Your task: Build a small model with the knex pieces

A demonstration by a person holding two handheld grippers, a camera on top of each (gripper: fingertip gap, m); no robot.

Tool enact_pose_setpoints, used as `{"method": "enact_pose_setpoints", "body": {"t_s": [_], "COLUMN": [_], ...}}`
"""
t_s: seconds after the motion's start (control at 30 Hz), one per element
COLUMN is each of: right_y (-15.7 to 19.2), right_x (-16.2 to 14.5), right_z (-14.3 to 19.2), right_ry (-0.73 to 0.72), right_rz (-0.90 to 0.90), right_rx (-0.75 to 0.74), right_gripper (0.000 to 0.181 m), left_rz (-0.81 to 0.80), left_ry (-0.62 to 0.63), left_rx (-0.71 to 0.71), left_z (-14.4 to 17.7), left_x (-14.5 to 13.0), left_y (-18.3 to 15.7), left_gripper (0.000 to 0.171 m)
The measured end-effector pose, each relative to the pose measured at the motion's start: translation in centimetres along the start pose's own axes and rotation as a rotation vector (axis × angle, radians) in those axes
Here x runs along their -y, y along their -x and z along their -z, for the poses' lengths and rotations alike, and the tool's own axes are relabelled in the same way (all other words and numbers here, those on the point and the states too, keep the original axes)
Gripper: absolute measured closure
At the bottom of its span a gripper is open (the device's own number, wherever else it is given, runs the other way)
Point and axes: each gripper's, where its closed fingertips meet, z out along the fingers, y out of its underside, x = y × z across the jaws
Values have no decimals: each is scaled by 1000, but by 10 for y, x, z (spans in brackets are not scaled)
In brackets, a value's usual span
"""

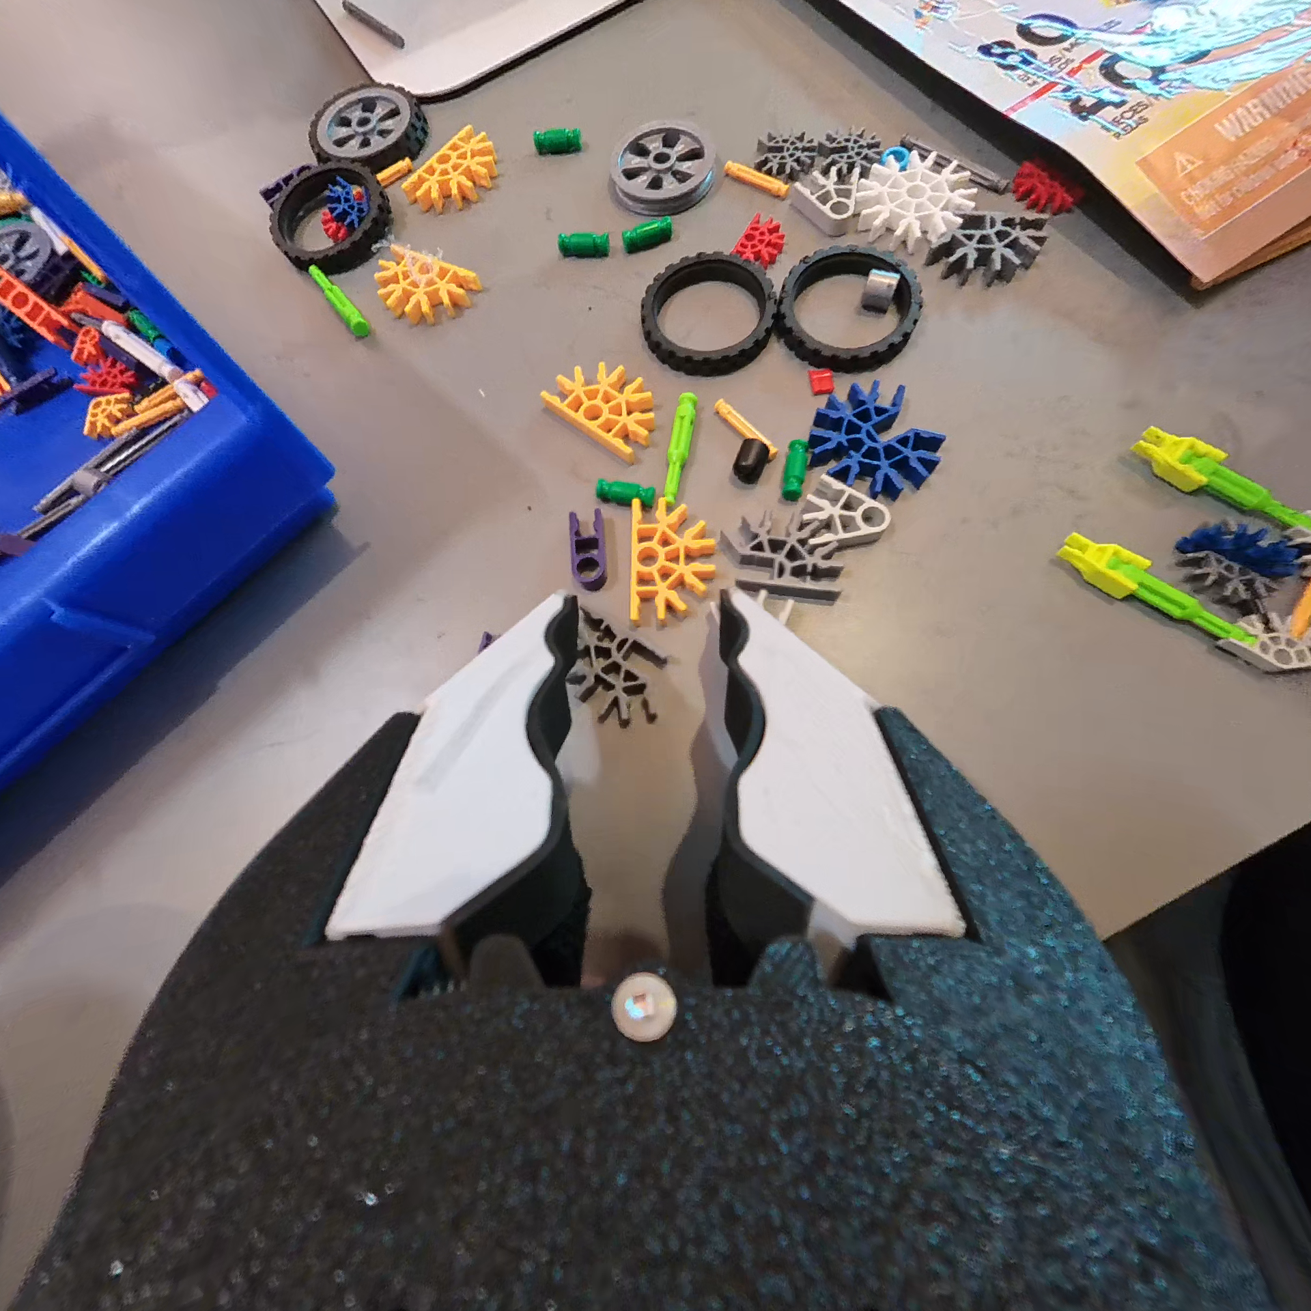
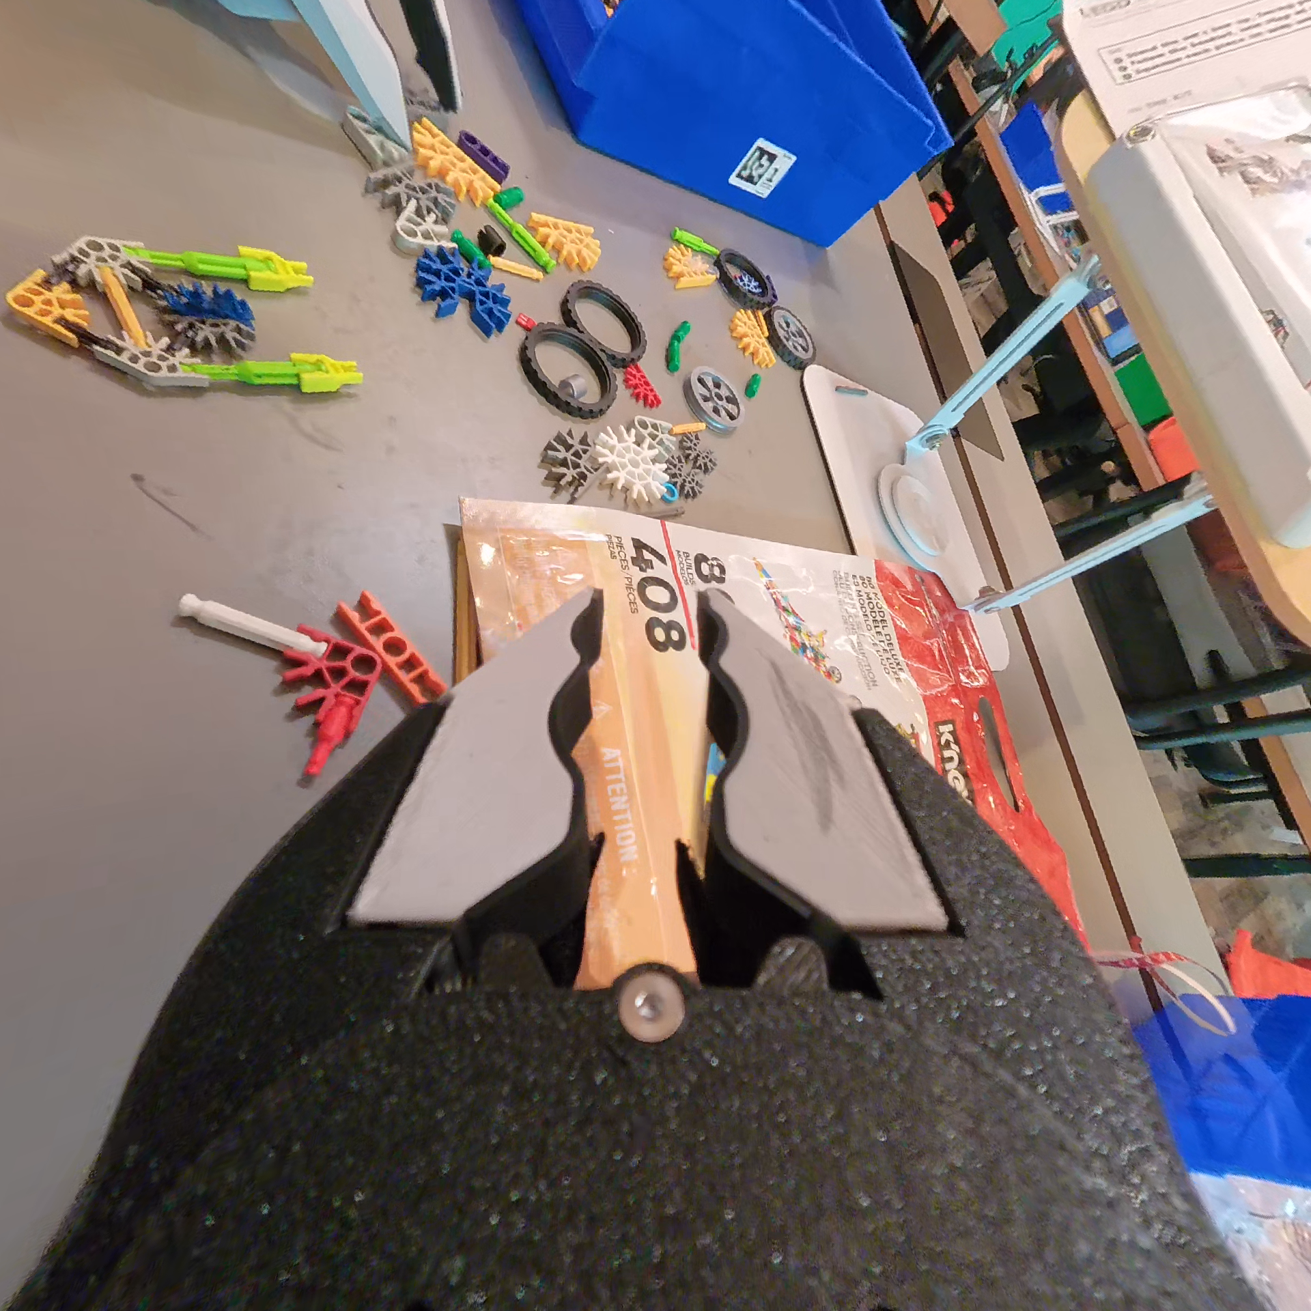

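My left gripper is open and empty, low over a grey table. A dark grey snowflake connector lies between its fingers. A yellow fan connector and a purple clip lie just past the tips. My right gripper is open and empty above a flat printed toy box in plastic wrap. A red connector with a white rod and an orange piece lies to its left. A partly built frame with lime rods lies farther left, and also shows in the left wrist view.
A blue bin of parts stands left of my left gripper and shows far in the right wrist view. Loose tyres, wheels, rods and connectors are scattered mid-table. A white board and the table edge lie right. Spacing between my two grippers at the tips: around 25 cm.
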Motion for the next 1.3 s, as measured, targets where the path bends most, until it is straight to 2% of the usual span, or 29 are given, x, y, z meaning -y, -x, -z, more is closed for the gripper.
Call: {"method": "enact_pose_setpoints", "body": {"t_s": [0.47,0.6,0.77,1.0,1.3], "right_y": [-15,-19,-21,-19,-15], "right_x": [-8,-12,-19,-19,-2], "right_z": [1,1,-1,-5,-14], "right_ry": [26,31,53,49,2], "right_rz": [15,9,3,15,-3], "right_rx": [-73,-84,-90,-89,-67], "right_gripper": [156,156,156,156,156], "left_rz": [59,6,-86,-134,-191], "left_ry": [-236,-226,-113,-150,-176], "left_rx": [-17,3,64,4,-23], "left_z": [26,28,22,23,13], "left_x": [21,19,2,13,26], "left_y": [4,2,7,-3,-2], "left_gripper": [131,134,136,171,171]}}
